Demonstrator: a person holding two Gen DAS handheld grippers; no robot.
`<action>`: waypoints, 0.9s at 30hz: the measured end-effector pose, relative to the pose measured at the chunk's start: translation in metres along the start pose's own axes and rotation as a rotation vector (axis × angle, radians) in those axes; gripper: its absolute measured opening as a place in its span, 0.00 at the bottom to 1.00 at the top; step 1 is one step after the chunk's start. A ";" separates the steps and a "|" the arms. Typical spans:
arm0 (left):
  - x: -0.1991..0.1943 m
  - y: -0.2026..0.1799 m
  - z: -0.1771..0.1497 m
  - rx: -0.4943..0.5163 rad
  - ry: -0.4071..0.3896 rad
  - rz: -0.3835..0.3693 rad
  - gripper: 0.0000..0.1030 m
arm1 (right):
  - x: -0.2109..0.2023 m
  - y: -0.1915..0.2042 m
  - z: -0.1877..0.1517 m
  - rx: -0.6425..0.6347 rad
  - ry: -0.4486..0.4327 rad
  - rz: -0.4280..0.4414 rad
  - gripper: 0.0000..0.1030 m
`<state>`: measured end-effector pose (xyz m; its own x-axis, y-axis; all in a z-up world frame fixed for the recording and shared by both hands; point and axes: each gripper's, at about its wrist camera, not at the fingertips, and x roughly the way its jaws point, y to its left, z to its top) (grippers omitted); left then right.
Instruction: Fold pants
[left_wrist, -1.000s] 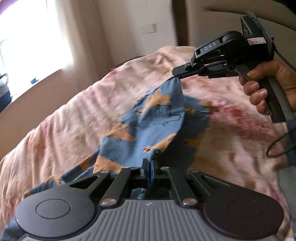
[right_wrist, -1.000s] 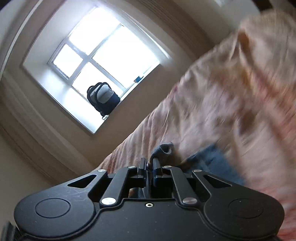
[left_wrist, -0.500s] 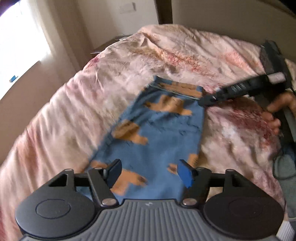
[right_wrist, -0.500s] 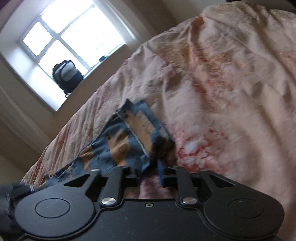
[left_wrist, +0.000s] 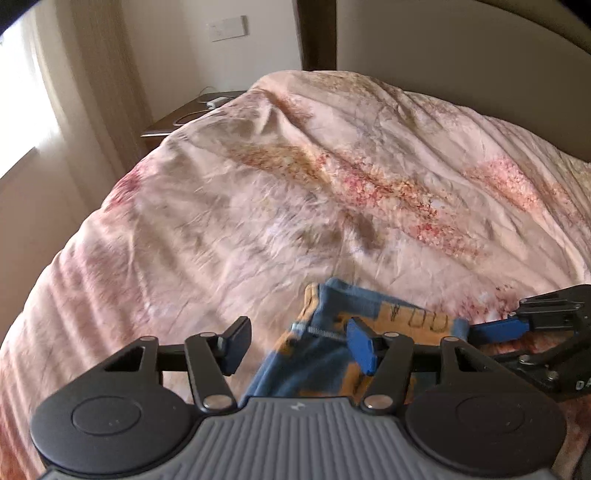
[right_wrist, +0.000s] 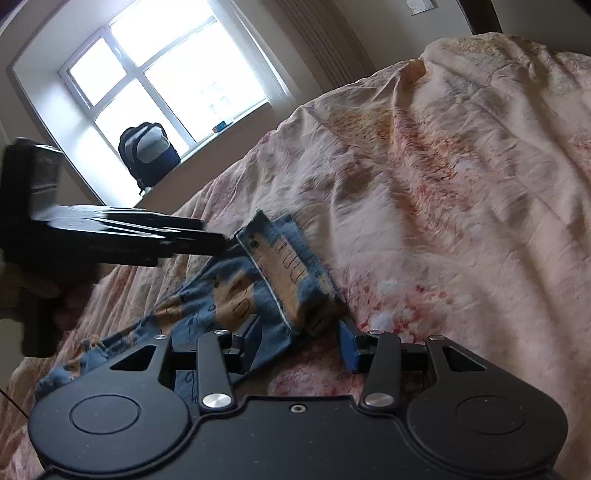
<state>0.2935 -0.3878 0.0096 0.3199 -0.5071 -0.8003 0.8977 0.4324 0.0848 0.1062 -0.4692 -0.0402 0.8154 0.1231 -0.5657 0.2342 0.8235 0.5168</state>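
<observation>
The blue pants with orange animal prints (left_wrist: 332, 354) lie on the pink floral bedspread (left_wrist: 295, 184). My left gripper (left_wrist: 299, 343) is open, its jaws wide apart just above the near end of the pants. My right gripper (right_wrist: 299, 343) is open too, with the pants' hemmed edge (right_wrist: 284, 273) lying between and ahead of its jaws. In the left wrist view the right gripper (left_wrist: 506, 328) shows at the right edge, by the pants' right corner. In the right wrist view the left gripper (right_wrist: 218, 242) comes in from the left, its tips at the far corner of the pants.
A window (right_wrist: 166, 74) with a dark backpack (right_wrist: 147, 155) on its sill is beyond the bed's left side. A wooden nightstand (left_wrist: 184, 118) stands at the far left corner. A padded headboard (left_wrist: 480, 74) runs behind the bed.
Both grippers were shut on the pants and held them up. They laid the pants on the bed and opened. The left gripper has since pulled back toward the near end.
</observation>
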 end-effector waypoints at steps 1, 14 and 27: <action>0.005 0.000 0.002 0.000 0.007 -0.004 0.41 | 0.001 -0.002 0.001 0.001 -0.004 0.003 0.45; 0.007 -0.007 0.020 -0.017 -0.037 -0.055 0.00 | 0.006 -0.017 0.005 0.061 -0.007 0.041 0.40; 0.009 0.005 0.018 -0.038 0.005 -0.075 0.39 | 0.006 -0.018 0.005 0.059 -0.008 0.039 0.41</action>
<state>0.3066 -0.4041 0.0135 0.2510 -0.5354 -0.8064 0.9068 0.4215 0.0023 0.1099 -0.4861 -0.0493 0.8287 0.1502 -0.5391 0.2323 0.7841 0.5755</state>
